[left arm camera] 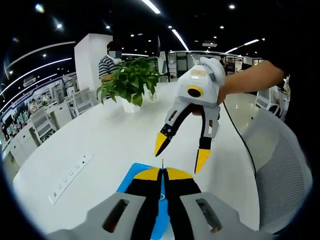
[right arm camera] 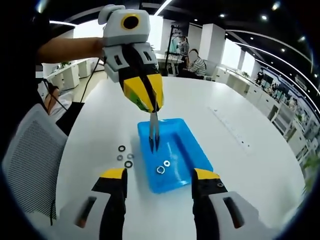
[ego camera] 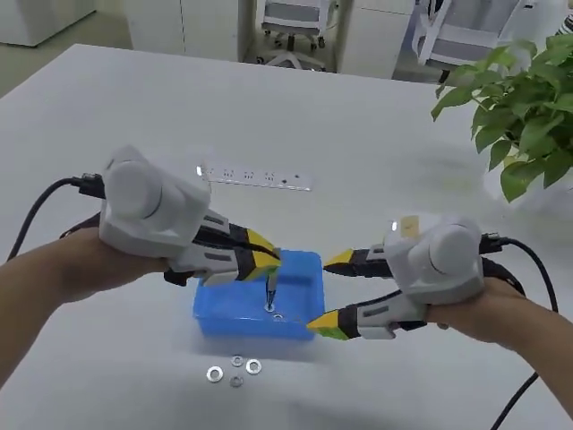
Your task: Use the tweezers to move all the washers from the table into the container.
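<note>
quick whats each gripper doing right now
Left gripper: shut on the tweezers, tips over the container.
Right gripper: open, holding nothing.

A wide white matte table (ego camera: 358,125) carries a white power strip (ego camera: 255,176) and a leafy green potted plant (ego camera: 528,98). 2 grey mesh office chairs (ego camera: 291,31) stand behind, long ceiling light strips (left arm camera: 180,39) above.

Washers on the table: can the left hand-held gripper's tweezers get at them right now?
Probably yes. The four washers lie bare on the table beside the container; the tweezers in the left hand-held gripper hang over it, with nothing between.
</note>
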Demonstrator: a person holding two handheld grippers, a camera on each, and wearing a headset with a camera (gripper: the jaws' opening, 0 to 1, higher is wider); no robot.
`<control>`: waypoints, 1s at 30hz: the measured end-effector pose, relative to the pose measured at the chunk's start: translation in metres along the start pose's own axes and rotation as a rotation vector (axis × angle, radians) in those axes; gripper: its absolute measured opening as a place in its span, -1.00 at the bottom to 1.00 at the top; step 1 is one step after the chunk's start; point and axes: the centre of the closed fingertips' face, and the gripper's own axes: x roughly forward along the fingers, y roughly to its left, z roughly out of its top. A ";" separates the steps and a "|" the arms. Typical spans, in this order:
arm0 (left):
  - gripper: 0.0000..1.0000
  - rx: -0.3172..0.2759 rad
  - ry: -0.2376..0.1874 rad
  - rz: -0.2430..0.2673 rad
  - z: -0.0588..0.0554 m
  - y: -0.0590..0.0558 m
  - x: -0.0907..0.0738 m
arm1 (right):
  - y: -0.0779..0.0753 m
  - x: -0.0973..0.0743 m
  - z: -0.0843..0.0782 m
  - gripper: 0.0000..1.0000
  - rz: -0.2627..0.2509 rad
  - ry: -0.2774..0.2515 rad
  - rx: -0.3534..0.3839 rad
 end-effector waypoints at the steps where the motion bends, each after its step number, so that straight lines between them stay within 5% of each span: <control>1: -0.88 -0.001 -0.001 -0.002 0.001 -0.002 -0.001 | 0.002 -0.001 -0.001 0.10 -0.003 0.000 0.005; 18: -0.88 -0.008 -0.016 -0.015 0.001 -0.024 -0.012 | 0.023 -0.009 -0.009 0.35 -0.016 0.004 0.041; 30: -0.88 -0.019 -0.013 -0.036 -0.013 -0.032 -0.011 | 0.032 -0.011 -0.013 0.50 -0.025 -0.002 0.062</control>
